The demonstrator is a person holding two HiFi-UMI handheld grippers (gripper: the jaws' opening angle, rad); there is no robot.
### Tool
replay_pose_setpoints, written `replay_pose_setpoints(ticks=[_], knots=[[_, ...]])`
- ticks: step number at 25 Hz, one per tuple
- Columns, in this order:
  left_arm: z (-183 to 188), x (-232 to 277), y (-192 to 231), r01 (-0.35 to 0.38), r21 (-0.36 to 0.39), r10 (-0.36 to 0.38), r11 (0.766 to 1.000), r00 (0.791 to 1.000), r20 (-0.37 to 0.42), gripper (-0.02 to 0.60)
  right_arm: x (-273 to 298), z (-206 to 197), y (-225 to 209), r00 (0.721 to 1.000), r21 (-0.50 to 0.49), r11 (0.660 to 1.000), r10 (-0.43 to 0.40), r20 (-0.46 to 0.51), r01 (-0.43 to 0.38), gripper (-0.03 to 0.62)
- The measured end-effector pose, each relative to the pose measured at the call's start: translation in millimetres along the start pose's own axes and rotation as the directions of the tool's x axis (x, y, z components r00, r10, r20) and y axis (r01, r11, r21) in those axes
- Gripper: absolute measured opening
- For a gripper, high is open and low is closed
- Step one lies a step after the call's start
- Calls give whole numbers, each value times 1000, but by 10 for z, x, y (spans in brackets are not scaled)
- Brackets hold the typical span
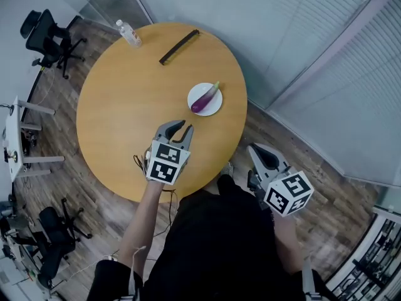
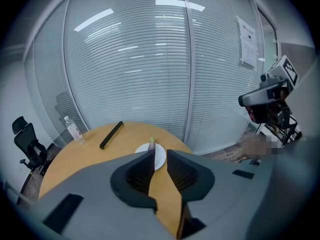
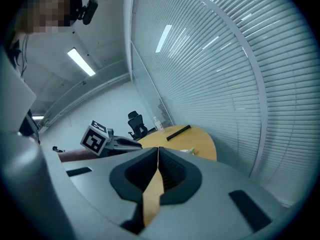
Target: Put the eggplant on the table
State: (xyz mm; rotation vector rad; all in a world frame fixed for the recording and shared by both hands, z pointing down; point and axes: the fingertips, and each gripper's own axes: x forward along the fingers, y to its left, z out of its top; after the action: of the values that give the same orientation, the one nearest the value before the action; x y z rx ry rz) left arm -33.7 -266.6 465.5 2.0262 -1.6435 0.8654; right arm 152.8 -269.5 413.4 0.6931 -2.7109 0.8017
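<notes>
A: What's furthest left?

B: An office chair [image 1: 44,33] on the floor, well clear of the round table [image 1: 119,105]. On the tabletop, a water bottle [image 1: 129,33] lies at the far left edge, and just right of it a black bar [image 1: 179,47] lies slantwise near the far edge.

A: And the left gripper [image 1: 186,126]?

B: It hangs over the tabletop's near edge, pointing down and away from the person. Its jaws stand a little apart with nothing between them — only bare wood shows through the gap.

A: Where's the eggplant [image 1: 203,100]?

B: On a white plate [image 1: 213,106] near the tabletop's right edge, beyond the left gripper and apart from it. It lies slantwise, green stem toward the far side.

A: And the right gripper [image 1: 254,149]?

B: Off the table, over the floor beside the near right edge — its jaws are closed tip to tip and hold nothing.
</notes>
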Motion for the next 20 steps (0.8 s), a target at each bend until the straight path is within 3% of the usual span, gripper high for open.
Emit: replay_pose_setpoints(ticks=[13, 20], knots=[[-345, -367, 104, -96, -126, 95, 987, 995, -15, 20, 315, -170, 178, 987, -24, 993, 113, -114, -117, 17], [-527, -487, 89, -125, -205, 124, 971, 992, -17, 12, 431, -166, 30, 981, -31, 992, 119, -155, -126, 17]])
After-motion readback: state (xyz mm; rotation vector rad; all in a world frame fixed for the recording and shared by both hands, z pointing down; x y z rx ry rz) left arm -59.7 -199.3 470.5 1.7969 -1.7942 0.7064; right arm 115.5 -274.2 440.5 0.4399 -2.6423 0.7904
